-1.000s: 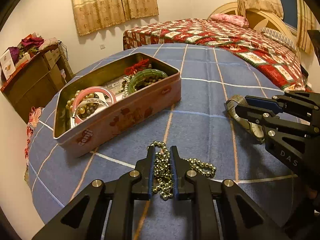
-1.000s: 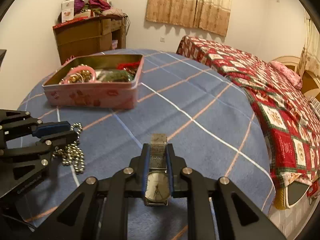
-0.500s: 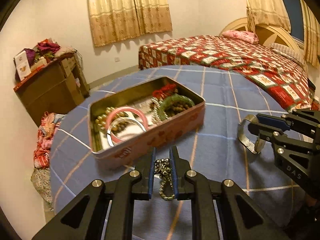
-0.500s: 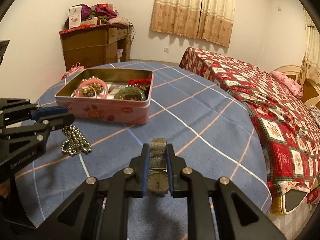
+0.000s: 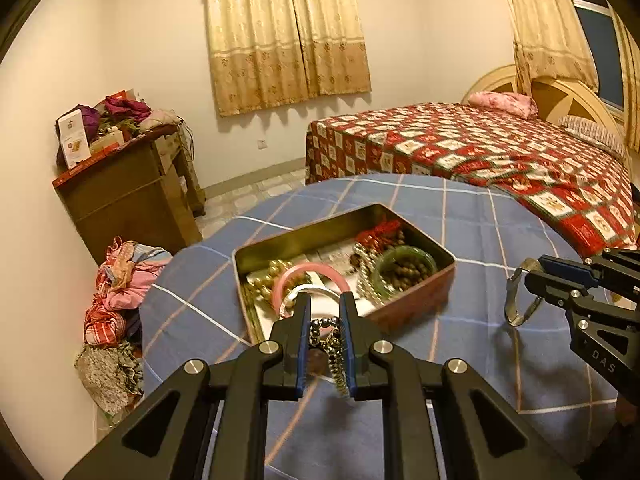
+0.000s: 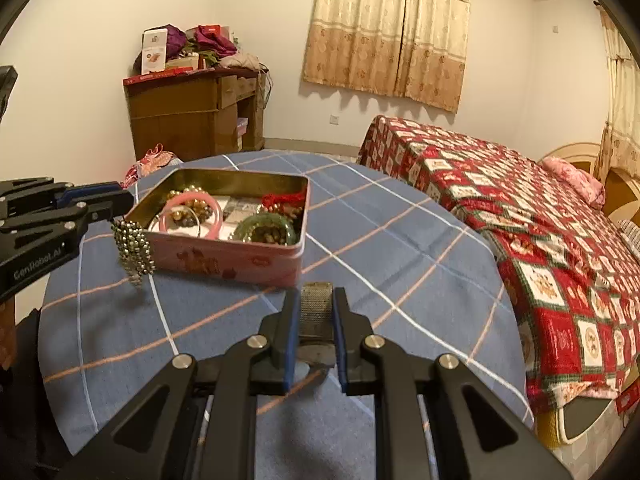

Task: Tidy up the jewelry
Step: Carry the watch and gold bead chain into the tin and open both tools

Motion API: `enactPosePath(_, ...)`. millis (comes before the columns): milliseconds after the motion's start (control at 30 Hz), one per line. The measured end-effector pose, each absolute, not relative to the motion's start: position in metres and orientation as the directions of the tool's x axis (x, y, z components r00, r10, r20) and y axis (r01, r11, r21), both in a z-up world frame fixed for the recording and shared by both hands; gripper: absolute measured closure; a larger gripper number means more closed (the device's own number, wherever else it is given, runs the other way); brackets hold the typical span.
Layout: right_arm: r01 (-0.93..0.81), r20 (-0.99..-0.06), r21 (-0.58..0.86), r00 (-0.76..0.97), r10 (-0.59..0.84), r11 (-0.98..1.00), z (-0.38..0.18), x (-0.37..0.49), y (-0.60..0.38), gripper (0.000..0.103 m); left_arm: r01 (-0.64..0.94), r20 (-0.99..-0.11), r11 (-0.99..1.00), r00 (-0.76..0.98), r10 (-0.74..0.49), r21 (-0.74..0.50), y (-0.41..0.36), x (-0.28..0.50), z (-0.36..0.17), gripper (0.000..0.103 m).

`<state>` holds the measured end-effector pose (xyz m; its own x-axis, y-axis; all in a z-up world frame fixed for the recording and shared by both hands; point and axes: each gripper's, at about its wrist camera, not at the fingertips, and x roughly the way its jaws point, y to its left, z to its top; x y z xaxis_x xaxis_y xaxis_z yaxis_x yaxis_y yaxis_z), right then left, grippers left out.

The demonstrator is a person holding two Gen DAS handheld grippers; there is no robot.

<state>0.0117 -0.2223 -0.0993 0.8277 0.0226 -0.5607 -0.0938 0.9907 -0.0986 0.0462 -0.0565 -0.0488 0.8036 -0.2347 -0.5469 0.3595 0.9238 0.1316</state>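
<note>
My left gripper [image 5: 325, 320] is shut on a metal bead necklace [image 5: 332, 344] that hangs in the air just in front of the near left corner of the pink jewelry tin [image 5: 416, 304]; the necklace also shows in the right wrist view [image 6: 134, 246]. My right gripper [image 6: 316, 312] is shut on a wristwatch with a mesh band [image 6: 316, 312], held above the blue tablecloth to the right of the tin [image 6: 240, 260]. The watch band hangs as a loop in the left wrist view [image 5: 516, 300]. The tin holds a pink bangle [image 6: 192, 214], a green bangle [image 6: 266, 230], beads and red items.
The round table has a blue checked cloth [image 6: 400, 248]. A bed with a red patchwork quilt [image 6: 540, 220] stands to the right. A wooden cabinet with clutter [image 6: 192, 112] and a pile of clothes [image 5: 116, 292] are at the left.
Both grippers have lifted their items off the table. The necklace went from lying on the cloth to hanging beside the tin. The watch rose too, and the tin looks nearer.
</note>
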Motion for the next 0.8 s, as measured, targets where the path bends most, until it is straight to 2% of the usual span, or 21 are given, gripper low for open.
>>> enactPosePath(800, -0.144, -0.474, -0.163, 0.879, 0.051, 0.976, -0.05, 0.052, -0.185, 0.085, 0.31, -0.502, 0.937, 0.843, -0.193, 0.161, -0.043, 0.099, -0.021, 0.089)
